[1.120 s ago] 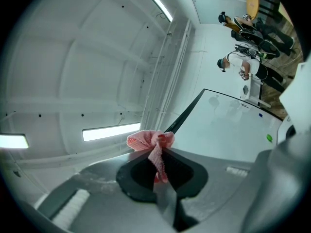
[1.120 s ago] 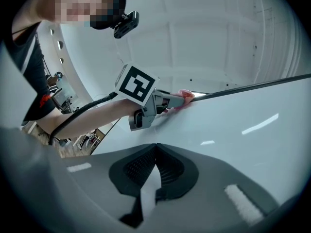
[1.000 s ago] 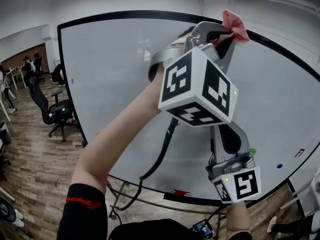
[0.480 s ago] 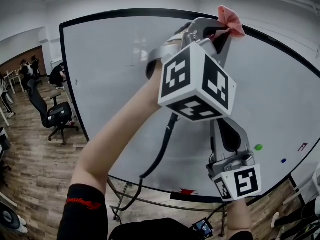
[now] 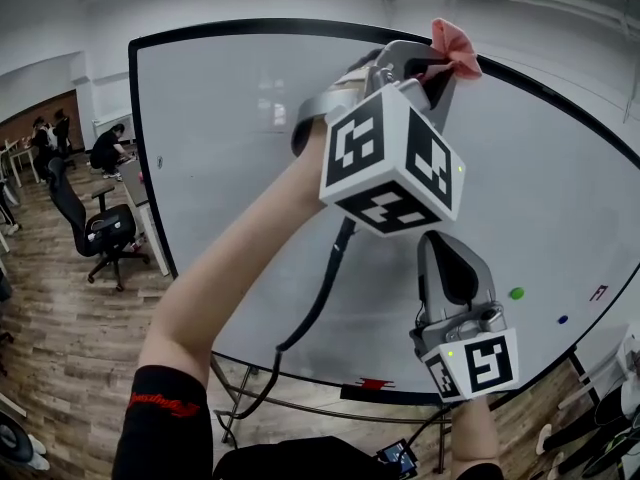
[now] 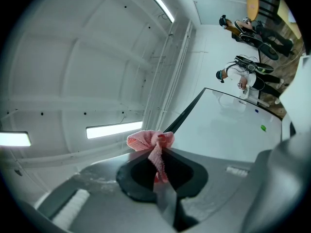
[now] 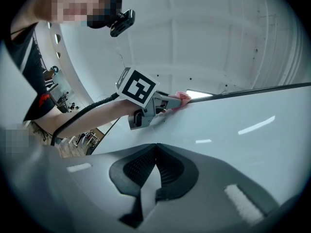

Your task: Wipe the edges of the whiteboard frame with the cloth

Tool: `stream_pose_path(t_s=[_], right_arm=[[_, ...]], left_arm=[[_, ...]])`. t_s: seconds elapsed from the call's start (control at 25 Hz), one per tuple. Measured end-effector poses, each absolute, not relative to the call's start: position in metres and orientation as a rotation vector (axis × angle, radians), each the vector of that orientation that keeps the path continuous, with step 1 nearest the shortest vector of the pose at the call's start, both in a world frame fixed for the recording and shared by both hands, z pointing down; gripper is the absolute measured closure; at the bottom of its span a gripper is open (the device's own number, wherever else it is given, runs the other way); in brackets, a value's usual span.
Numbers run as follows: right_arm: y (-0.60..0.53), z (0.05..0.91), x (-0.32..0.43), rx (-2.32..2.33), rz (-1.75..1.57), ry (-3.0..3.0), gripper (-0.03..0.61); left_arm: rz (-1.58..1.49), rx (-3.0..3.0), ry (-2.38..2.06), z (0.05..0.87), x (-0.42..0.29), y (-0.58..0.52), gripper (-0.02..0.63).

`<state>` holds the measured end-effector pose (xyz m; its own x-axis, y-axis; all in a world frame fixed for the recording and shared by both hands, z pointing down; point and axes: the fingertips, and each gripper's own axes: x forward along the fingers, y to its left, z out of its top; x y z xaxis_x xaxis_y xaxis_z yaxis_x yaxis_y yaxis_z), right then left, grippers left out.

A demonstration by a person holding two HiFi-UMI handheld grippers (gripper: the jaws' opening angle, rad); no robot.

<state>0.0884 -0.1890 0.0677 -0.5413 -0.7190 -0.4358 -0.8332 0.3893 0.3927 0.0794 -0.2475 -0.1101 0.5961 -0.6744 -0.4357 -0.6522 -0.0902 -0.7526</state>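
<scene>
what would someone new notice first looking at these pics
The pink cloth stands out first, clamped in the left gripper and held up at the black top edge of the whiteboard frame. Next comes the big black-and-white marker cube on that gripper, mid-picture in the head view. Lower right in that view, the right gripper is shut and empty.

The black-framed white whiteboard (image 5: 220, 148) runs off the head view's right edge, the left gripper (image 5: 438, 66) hides the frame beneath the crumpled pink cloth (image 5: 455, 46) (its lower end buried between the jaws), and a small red marking (image 5: 598, 293) is unreadably small.
</scene>
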Motion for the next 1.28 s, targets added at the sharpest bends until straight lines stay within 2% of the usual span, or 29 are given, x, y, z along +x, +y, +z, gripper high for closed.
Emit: stream_pose_path(t_s=[0.84, 1.28], right_arm=[[-0.173, 0.068, 0.081, -1.467, 0.842, 2.428, 0.577], [-0.160, 0.069, 0.053, -1.488, 0.865, 2.426, 0.577]], left_arm=[[-0.027, -1.797, 1.094, -0.113, 0.057, -0.248, 0.592], [-0.035, -1.808, 1.116, -0.109, 0.025, -0.252, 0.592]])
